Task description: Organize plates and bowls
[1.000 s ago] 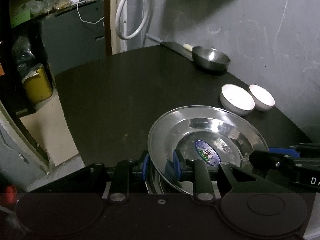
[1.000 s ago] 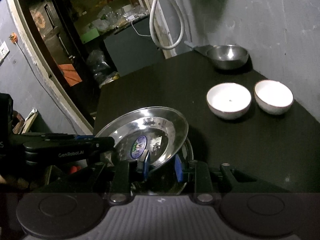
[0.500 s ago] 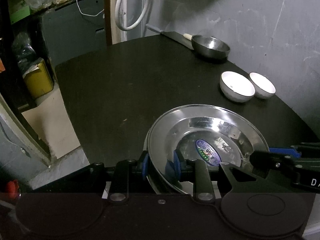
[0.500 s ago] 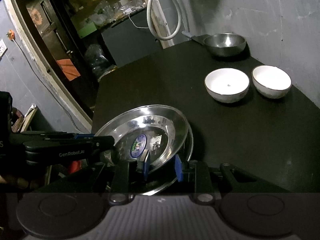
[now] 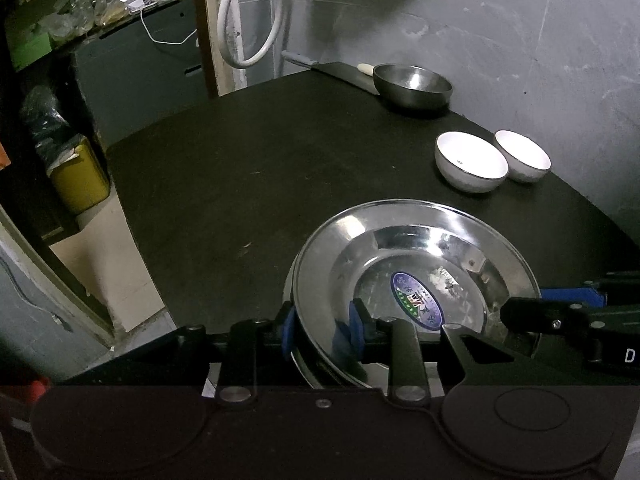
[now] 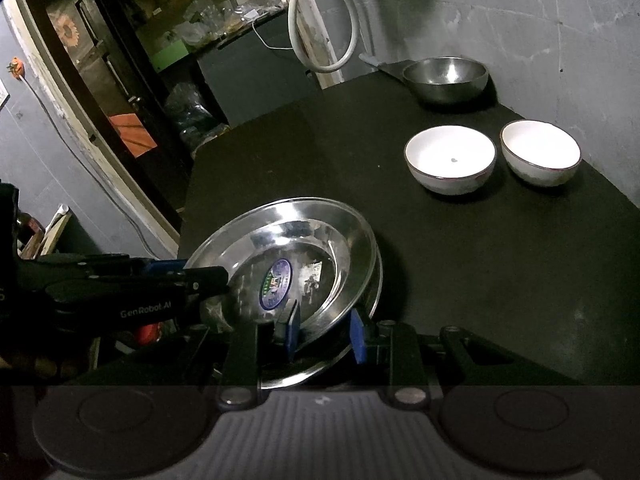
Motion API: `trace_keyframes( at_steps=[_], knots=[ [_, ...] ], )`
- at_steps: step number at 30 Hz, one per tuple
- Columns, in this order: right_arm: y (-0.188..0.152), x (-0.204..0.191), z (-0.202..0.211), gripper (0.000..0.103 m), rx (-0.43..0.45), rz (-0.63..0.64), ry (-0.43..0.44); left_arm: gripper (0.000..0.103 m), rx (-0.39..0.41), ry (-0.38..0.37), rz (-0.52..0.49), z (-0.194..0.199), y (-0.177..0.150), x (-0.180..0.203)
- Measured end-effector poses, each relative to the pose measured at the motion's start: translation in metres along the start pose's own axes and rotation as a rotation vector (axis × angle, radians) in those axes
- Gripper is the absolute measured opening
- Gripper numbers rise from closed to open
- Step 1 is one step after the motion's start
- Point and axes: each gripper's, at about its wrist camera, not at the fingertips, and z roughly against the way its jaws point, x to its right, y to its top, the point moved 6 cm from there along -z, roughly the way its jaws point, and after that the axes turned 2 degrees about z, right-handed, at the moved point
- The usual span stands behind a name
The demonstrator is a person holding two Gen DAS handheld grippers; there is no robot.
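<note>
Your left claw [image 5: 320, 330] has its blue pads either side of the near rim of the steel plates [image 5: 412, 280], one pad inside the dish and one outside; its jaws have just eased slightly wider with the rim between them, and you cannot tell whether the pads still press. Your right claw [image 6: 325, 334] is narrowed on the same stack's rim from the opposite side, pads against the metal. The top plate sits tilted over the one beneath, low above the dark bench [image 5: 248, 184]. Ahead of both claws stand two white bowls [image 6: 450, 164] just beside each other, and beyond them a steel bowl [image 6: 446, 78] near the wall.
</note>
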Motion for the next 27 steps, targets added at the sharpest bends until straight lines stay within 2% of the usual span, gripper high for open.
trace_keyframes(
  at_steps=[15,27],
  knots=[
    [0.002,0.001,-0.007,0.03,-0.028,0.011,-0.004,0.033,-0.024,0.049,-0.03,0.001,-0.003,0.006],
    [-0.002,-0.01,-0.007,0.031,-0.034,0.106,-0.032,0.032,-0.014,0.077,-0.04,-0.003,-0.002,0.005]
  ],
)
